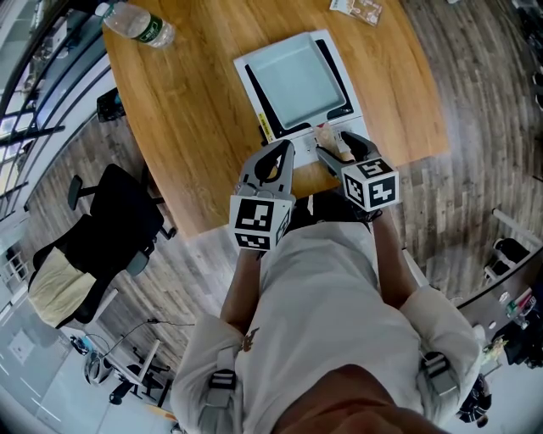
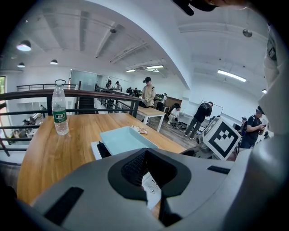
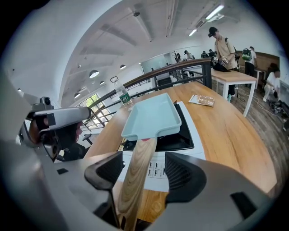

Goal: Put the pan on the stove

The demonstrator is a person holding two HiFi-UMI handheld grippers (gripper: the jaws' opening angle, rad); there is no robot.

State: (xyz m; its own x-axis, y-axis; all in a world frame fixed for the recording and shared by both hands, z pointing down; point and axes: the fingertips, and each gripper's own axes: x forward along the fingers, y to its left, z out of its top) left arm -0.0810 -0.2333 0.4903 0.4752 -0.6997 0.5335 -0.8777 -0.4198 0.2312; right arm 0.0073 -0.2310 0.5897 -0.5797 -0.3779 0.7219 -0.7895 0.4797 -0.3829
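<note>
A light blue square pan (image 1: 293, 78) sits on the white stove (image 1: 294, 133) with the black top, on a wooden table. Its wooden handle (image 3: 137, 171) points back toward me. My right gripper (image 3: 145, 173) is open, and the handle runs between its jaws, close to the left pad and clear of the right one. My left gripper (image 1: 284, 148) hovers beside it, just left of the stove's front edge, with its jaws shut on nothing. The left gripper view shows the pan (image 2: 124, 137) beyond those shut jaws.
A water bottle (image 1: 136, 24) stands at the table's far left corner. A small packet (image 1: 356, 8) lies beyond the stove. The table's near edge (image 1: 204, 229) is right under the grippers. An office chair (image 1: 110, 229) stands to the left. People stand at other tables (image 3: 230, 74) behind.
</note>
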